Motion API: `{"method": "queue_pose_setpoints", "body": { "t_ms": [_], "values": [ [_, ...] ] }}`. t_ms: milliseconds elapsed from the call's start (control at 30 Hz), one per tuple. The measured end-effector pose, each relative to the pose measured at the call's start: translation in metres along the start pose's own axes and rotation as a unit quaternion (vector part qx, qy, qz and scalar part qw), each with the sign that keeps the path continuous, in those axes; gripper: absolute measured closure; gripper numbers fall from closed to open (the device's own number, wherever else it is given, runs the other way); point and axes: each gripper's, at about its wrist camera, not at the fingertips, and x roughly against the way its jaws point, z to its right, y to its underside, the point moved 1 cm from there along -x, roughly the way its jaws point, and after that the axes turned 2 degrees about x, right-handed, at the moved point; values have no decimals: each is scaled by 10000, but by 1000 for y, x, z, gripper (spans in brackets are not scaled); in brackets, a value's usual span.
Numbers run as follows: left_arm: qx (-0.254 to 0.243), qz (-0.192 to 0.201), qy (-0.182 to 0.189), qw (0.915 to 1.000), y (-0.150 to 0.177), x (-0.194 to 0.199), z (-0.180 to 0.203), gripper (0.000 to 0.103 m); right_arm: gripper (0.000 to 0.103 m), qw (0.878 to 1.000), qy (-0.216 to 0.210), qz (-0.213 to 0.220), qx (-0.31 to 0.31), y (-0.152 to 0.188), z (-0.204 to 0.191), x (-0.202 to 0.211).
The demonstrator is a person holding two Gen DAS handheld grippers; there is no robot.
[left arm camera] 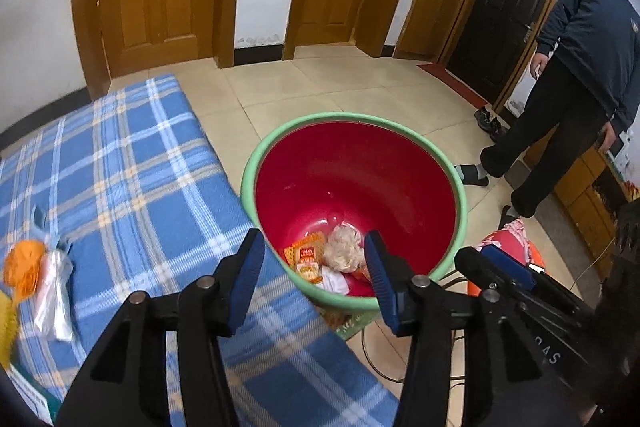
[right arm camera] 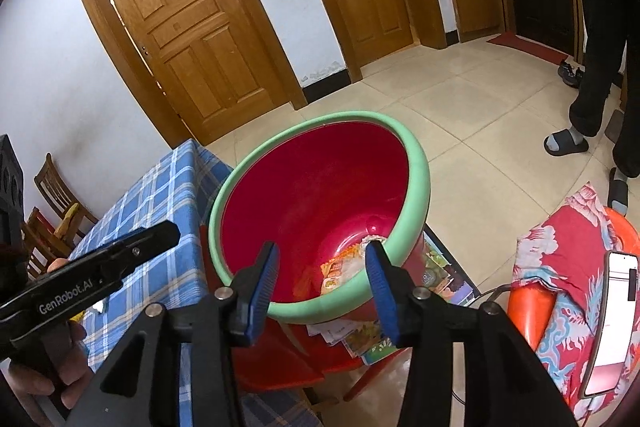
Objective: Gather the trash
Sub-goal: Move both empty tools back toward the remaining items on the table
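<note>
Trash [left arm camera: 340,255] dropped in basin [left arm camera: 404,131] ahead of both tongs

Left tongs [left arm camera: 314,277] wide, empty; right tongs [right arm camera: 322,281] wide, empty; more wrappers [left arm camera: 36,267] left of them on surface [left arm camera: 140,167].

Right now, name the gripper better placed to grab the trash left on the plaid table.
Left. The left gripper is open over the table edge, nearer the clear bag; the right gripper is open over the bin.

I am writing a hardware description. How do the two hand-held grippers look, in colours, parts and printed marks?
Both the left gripper and the right gripper have matte black angular frames, silver pivot bolts and blue ribbed finger pads. White "GenRobot.AI" lettering marks the left one's body.
</note>
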Motion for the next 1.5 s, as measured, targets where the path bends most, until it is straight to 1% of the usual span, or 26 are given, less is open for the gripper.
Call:
{"method": "queue_pose_setpoints", "body": {
  "t_ms": [100,167,300,367,567,700,900,1133,1267,1500],
  "values": [
    [110,43,-69,9999,6,12,-6,51,53,10000,-43,41,37,-1,-4,7],
    [201,80,-96,9997,9,21,-11,51,50,9999,-99,87,64,-1,-8,13],
    [426,121,-146,9989,17,38,-24,51,48,9996,-230,129,114,2,-19,23],
    [510,140,-185,9984,22,46,-30,51,45,9994,-288,122,142,3,-25,26],
    [786,211,-319,9962,40,71,-54,51,44,9981,-556,22,258,16,-47,32],
    [1094,174,-453,9928,55,78,-78,51,43,9969,-678,-38,389,24,-63,34],
    [1410,126,-652,9878,77,90,-109,51,42,9951,-789,-66,587,31,-82,40],
    [1669,-8,-779,9829,101,100,-132,51,42,9935,-881,-140,705,40,-101,40],
    [1920,-100,-788,9782,118,108,-150,51,42,9927,-925,-178,758,44,-108,41],
    [2327,-141,-972,9676,145,125,-182,51,42,9916,-971,-188,834,46,-119,41]
  ]
}}
